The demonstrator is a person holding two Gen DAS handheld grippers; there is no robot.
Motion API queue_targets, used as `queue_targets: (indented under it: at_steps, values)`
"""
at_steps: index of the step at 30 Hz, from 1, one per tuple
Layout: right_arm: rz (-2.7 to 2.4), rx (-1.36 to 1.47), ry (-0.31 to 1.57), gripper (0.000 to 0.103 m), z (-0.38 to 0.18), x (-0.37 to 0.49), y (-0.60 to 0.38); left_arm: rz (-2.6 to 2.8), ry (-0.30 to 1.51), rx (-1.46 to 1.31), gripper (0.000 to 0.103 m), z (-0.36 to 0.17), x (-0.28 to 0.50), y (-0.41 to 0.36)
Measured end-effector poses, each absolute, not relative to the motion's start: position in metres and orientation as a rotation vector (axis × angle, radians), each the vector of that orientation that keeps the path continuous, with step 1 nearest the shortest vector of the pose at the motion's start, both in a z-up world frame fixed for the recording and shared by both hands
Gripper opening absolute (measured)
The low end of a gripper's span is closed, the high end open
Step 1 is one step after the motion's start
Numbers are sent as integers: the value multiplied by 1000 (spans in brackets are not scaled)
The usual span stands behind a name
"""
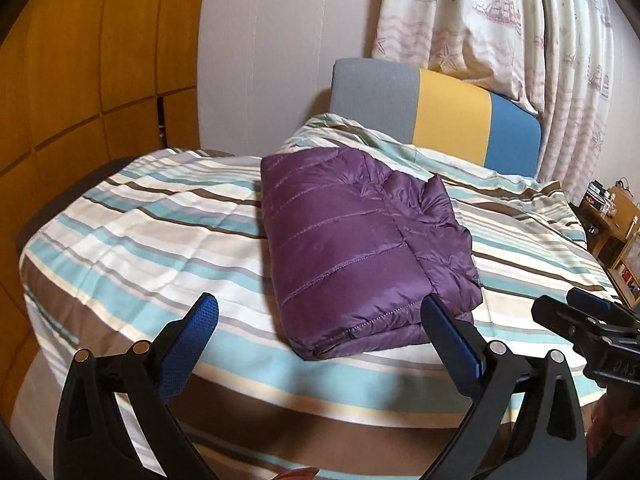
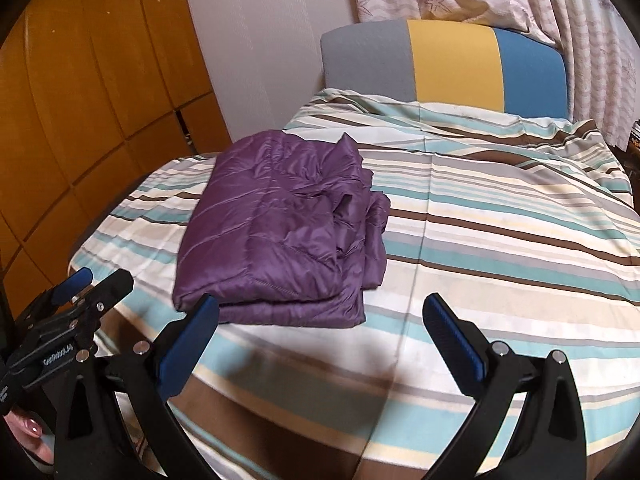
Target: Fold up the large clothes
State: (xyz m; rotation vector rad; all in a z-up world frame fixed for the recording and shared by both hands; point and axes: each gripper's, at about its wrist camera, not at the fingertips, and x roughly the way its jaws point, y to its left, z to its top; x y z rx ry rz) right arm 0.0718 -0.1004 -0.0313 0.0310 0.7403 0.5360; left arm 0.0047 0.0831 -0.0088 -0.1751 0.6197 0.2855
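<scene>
A purple quilted jacket [image 1: 360, 248] lies folded into a thick rectangle on the striped bedcover [image 1: 140, 232]. Its looser, crumpled edge faces right. My left gripper [image 1: 320, 305] hovers just short of the jacket's near edge, open, nothing between its blue pads; its right fingertip [image 1: 434, 308] overlaps the jacket's near right corner. In the right wrist view the jacket [image 2: 280, 224] sits left of centre. My right gripper [image 2: 321, 305] is open and empty over the bedcover [image 2: 500, 240], to the right of the jacket's near edge. Each gripper shows in the other's view: right [image 1: 580, 306], left [image 2: 96, 282].
A grey, yellow and blue headboard [image 1: 452, 120] closes the far end of the bed. Patterned curtains [image 1: 500, 20] hang behind it. A wooden wardrobe [image 1: 80, 80] stands along the left. A small wooden shelf [image 1: 616, 232] with items is at the right. A person's fingers [image 2: 30, 428] hold the left handle.
</scene>
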Motion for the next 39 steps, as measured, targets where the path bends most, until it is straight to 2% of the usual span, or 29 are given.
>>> queue_targets:
  at_steps: [39]
  values:
    - [546,47,729,101,-28,56,-109,251,611,-189,100,-7,-9,67]
